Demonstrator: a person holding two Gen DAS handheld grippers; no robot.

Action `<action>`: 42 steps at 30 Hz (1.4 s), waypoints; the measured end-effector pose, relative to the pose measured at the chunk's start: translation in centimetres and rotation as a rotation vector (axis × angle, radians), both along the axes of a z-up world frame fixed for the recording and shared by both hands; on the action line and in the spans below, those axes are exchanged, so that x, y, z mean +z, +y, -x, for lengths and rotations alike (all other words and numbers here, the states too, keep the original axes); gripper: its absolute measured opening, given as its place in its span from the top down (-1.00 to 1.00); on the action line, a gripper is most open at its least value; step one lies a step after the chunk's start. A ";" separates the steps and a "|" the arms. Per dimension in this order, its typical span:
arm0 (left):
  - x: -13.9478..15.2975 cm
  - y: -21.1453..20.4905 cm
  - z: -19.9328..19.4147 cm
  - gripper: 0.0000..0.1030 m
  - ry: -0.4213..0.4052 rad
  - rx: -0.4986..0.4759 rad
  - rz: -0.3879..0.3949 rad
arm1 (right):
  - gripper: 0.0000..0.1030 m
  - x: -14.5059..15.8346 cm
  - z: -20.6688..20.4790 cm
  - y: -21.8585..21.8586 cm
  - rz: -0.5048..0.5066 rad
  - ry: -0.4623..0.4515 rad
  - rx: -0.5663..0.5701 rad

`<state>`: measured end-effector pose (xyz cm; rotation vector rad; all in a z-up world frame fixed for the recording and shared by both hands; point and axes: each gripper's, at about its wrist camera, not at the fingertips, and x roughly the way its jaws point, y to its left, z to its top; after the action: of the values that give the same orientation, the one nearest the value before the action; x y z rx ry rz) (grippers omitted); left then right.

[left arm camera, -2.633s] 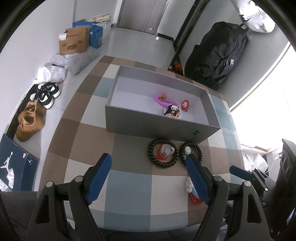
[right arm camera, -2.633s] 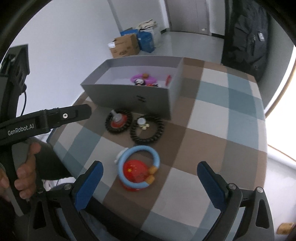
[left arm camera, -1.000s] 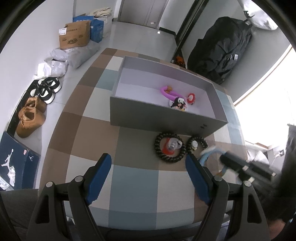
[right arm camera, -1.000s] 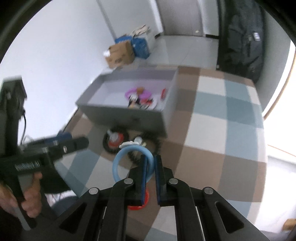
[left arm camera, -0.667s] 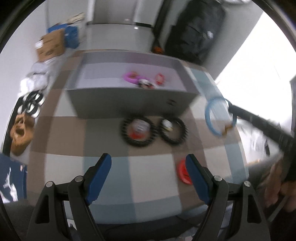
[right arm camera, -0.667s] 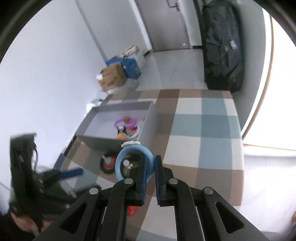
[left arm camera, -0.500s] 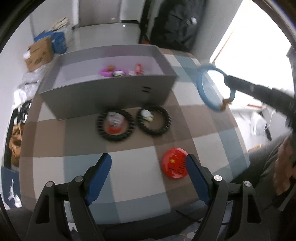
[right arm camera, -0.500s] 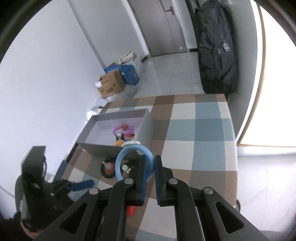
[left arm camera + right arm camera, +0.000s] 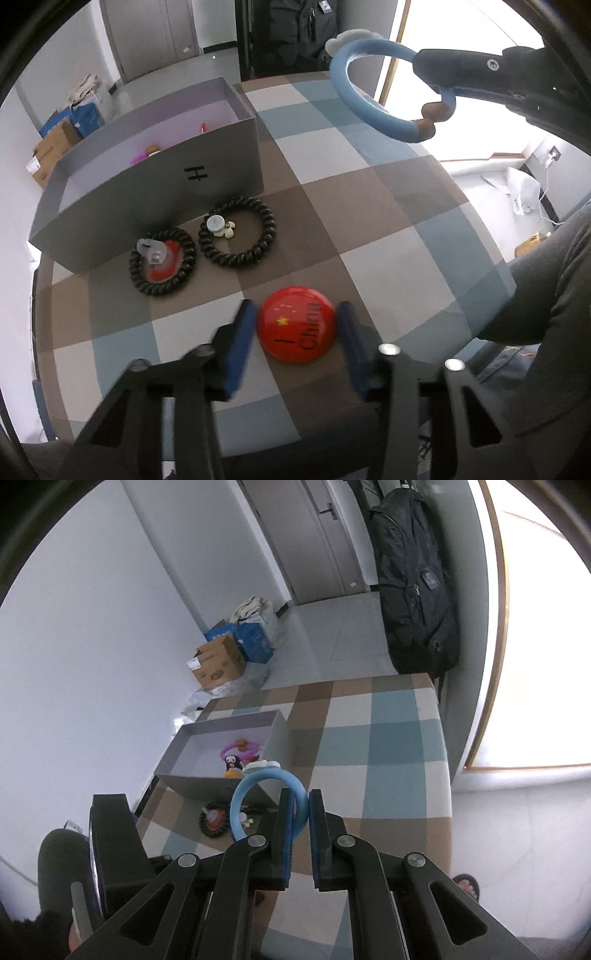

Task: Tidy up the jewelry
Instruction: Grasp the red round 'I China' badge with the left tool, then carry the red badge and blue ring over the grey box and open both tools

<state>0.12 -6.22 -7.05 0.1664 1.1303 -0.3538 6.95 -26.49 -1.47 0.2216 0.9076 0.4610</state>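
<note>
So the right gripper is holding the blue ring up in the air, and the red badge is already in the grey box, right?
Not quite. The right gripper does hold the blue ring up, but the red badge lies on the checked table, outside the grey box; the left wrist view shows it.

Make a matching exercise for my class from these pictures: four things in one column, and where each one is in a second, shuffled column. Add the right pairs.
Things
1. blue ring
2. red badge
3. pink ring
4. black coil bracelets

Places
A. inside the grey box
B. on the cloth in front of the box
C. clamped in the right gripper, in the air
D. between the left gripper fingers, on the cloth

Pairs: 1-C, 2-D, 3-A, 4-B
</note>
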 end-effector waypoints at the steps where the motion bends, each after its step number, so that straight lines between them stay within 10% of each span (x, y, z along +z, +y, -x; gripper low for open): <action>1: 0.1 0.1 0.0 0.27 0.000 0.001 0.002 | 0.86 0.0 0.0 0.0 -0.002 0.000 -0.001; 16: 0.3 1.1 -0.6 0.27 -0.005 0.031 0.052 | 0.86 0.0 -0.1 0.5 0.002 -0.010 0.003; 42: 4.0 9.7 -6.5 0.27 -0.050 0.304 0.392 | 0.86 0.1 -4.1 5.3 -0.029 0.001 0.039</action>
<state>6.60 3.43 -3.06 -0.3374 0.9985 -0.2908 11.06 -21.15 -1.40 0.2306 0.9079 0.5108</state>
